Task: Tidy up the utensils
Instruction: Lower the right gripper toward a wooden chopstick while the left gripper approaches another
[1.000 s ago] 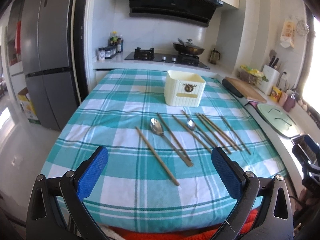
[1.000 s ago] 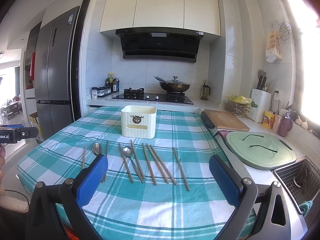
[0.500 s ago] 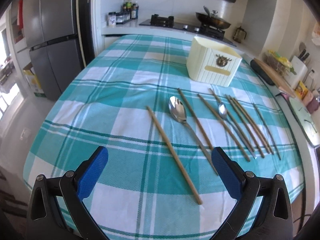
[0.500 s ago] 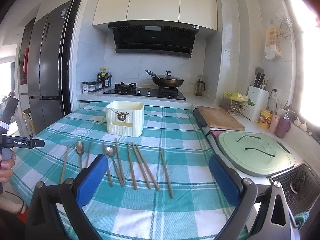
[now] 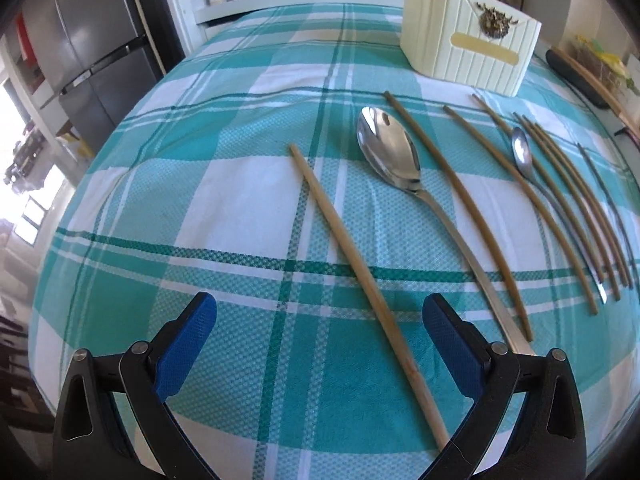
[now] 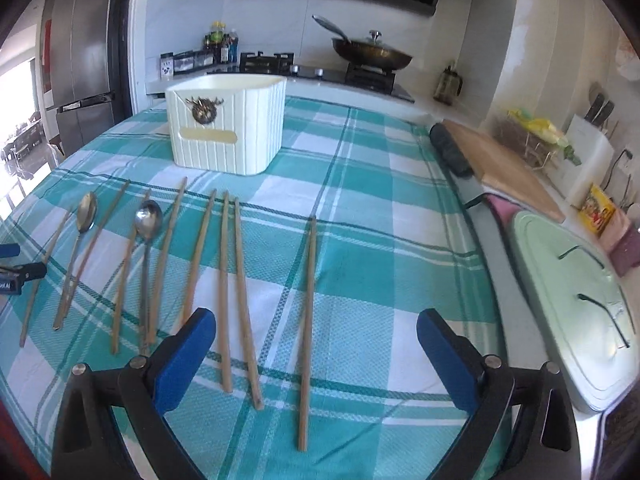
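Note:
Several wooden chopsticks and two steel spoons lie in a row on the teal checked tablecloth (image 5: 224, 200). A cream utensil holder (image 5: 468, 52) stands behind them; it also shows in the right wrist view (image 6: 226, 128). My left gripper (image 5: 318, 328) is open and empty, low over the leftmost chopstick (image 5: 360, 276), which runs between its fingers. A large spoon (image 5: 390, 156) lies just right of it. My right gripper (image 6: 316, 344) is open and empty, low over the rightmost chopstick (image 6: 308, 320). A chopstick pair (image 6: 236, 280) and a small spoon (image 6: 147, 216) lie to its left.
A pale green lid (image 6: 568, 304) and a wooden cutting board (image 6: 504, 168) lie on the counter right of the table. A stove with a lidded wok (image 6: 370, 52) is at the back. A fridge (image 5: 92, 40) stands at the left. The left gripper's edge shows at far left (image 6: 16, 276).
Both grippers have moved forward and down toward the row of utensils, which now looks much larger. The left one closed in on the leftmost chopstick, the right one on the rightmost. Both stayed open.

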{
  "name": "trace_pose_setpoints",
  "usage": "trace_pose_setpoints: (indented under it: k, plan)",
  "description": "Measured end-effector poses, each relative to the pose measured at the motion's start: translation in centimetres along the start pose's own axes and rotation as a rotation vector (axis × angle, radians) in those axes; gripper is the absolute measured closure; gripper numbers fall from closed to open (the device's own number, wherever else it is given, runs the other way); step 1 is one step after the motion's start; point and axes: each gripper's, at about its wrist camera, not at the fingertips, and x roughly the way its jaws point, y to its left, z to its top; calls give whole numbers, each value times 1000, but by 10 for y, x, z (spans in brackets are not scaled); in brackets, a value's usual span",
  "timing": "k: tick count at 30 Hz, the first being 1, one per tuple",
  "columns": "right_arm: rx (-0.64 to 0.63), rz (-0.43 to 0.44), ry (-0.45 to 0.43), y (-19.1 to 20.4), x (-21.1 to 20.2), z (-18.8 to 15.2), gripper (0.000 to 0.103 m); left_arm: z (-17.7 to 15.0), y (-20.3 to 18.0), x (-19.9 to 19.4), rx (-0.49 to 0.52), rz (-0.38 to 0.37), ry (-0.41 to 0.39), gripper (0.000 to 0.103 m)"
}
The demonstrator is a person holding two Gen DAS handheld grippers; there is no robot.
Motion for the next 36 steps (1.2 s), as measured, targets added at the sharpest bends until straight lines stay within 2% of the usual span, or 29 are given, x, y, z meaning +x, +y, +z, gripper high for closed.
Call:
trace_pose_setpoints:
  k: [1, 7, 11, 15, 20, 26, 29, 33, 35, 36]
  plan:
    - [10, 5, 27, -2, 14, 2, 1, -1, 1, 2, 7, -4, 2, 0]
    - [36, 67, 185, -9, 69, -5, 30, -1, 29, 3, 32, -7, -2, 0]
    - [55, 69, 201, -19, 68, -9, 36, 5, 54, 10, 58, -47, 38, 0]
    - [51, 61, 238, -28, 64, -10, 36, 17, 69, 22, 103, -121, 116, 0]
    - [35, 79, 305, -37, 69, -4, 34, 30, 64, 30, 137, -123, 209, 0]
    - [7, 105, 384, -35, 85, 14, 34, 52, 56, 41, 175, -143, 227, 2]
    - [-6, 114, 400, -29, 98, 28, 34, 66, 50, 45, 191, -152, 217, 12]
    - [-41, 126, 412, -14, 116, 50, 35, 92, 40, 52, 199, -169, 211, 39]
    - [-34, 144, 425, -10, 126, 62, 45, 107, 34, 58, 187, -169, 210, 51]
    - [-18, 136, 429, -9, 131, 67, 50, 113, 33, 60, 181, -164, 207, 61]
